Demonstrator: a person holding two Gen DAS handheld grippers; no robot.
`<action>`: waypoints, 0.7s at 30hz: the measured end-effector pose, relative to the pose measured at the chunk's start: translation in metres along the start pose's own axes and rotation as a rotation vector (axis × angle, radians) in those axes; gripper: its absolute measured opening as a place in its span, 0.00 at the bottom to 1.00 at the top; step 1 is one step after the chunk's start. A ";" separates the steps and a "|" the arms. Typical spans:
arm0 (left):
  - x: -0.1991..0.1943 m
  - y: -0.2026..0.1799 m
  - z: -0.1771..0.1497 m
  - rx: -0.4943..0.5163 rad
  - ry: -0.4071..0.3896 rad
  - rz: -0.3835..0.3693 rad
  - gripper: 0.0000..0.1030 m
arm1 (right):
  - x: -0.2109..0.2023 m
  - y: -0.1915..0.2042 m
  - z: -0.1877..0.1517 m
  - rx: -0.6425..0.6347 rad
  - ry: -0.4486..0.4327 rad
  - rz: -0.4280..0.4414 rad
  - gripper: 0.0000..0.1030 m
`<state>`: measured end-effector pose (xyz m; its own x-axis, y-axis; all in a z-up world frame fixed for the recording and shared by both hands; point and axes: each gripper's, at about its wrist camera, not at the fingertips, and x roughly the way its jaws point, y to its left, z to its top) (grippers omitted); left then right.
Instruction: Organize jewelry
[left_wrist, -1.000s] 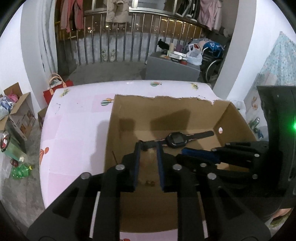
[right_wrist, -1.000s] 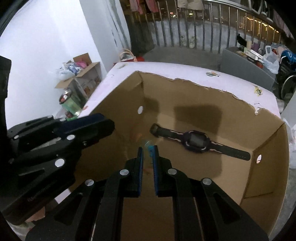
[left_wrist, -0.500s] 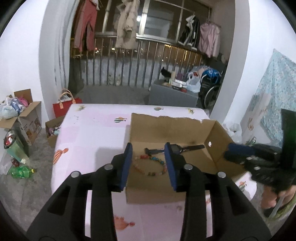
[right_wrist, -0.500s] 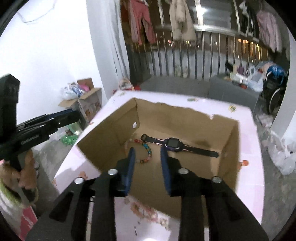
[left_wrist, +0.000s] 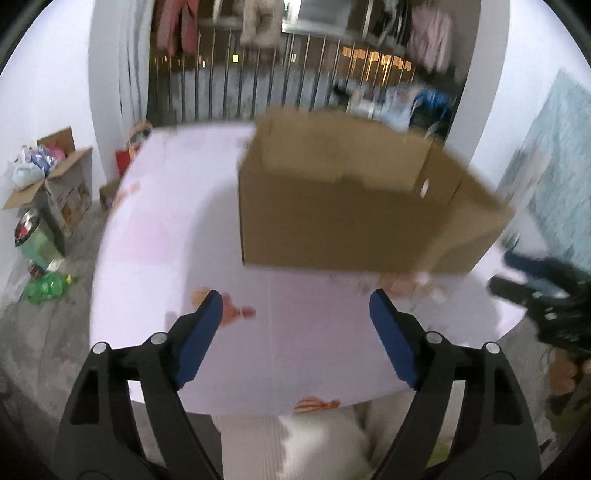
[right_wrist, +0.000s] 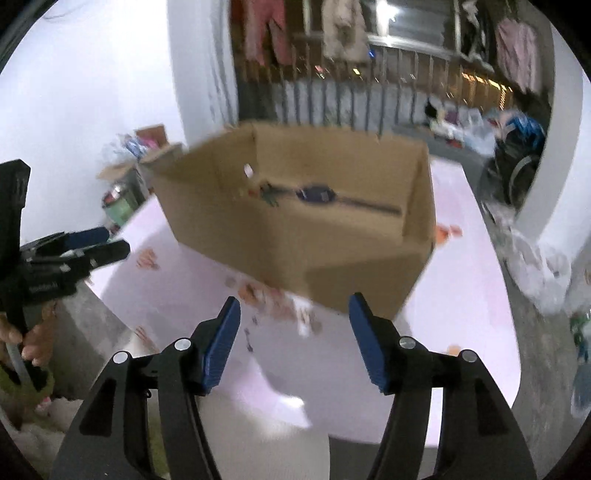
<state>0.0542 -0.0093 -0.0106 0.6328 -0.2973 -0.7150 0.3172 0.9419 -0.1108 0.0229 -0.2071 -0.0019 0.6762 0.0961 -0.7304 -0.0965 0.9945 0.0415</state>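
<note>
An open cardboard box (left_wrist: 351, 210) stands on the round pink table (left_wrist: 166, 229). In the right wrist view a black watch (right_wrist: 317, 194) lies on the floor of the box (right_wrist: 295, 240), with a coloured bead bracelet (right_wrist: 266, 194) blurred at its left end. My left gripper (left_wrist: 295, 314) hovers over the table's near edge in front of the box, its jaws opening and nothing between them. My right gripper (right_wrist: 293, 317) is likewise short of the box, jaws opening and empty. Each gripper shows at the edge of the other's view: the right gripper (left_wrist: 546, 295), the left gripper (right_wrist: 74, 247).
On the floor to the left are an open carton (left_wrist: 55, 173) of clutter and a green bottle (left_wrist: 44, 288). A railing (right_wrist: 369, 92) with hanging clothes runs behind the table. Plastic bags (right_wrist: 535, 266) lie on the floor at the right. A hand (right_wrist: 33, 339) holds the left gripper.
Both grippers have pulled back out of the box to the table's near edge and their jaws have spread wide. The bead bracelet now lies in the box beside the watch.
</note>
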 end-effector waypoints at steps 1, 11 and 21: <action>0.014 -0.003 -0.002 0.017 0.034 0.025 0.77 | 0.005 -0.001 -0.002 0.000 0.014 -0.010 0.63; 0.069 -0.005 -0.006 0.031 0.141 0.136 0.82 | 0.043 -0.017 -0.010 -0.014 0.144 -0.098 0.70; 0.079 -0.002 -0.007 0.014 0.135 0.135 0.92 | 0.061 -0.023 -0.016 0.056 0.175 -0.121 0.80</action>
<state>0.0988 -0.0335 -0.0720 0.5699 -0.1434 -0.8091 0.2457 0.9693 0.0012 0.0546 -0.2250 -0.0587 0.5427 -0.0277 -0.8395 0.0215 0.9996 -0.0190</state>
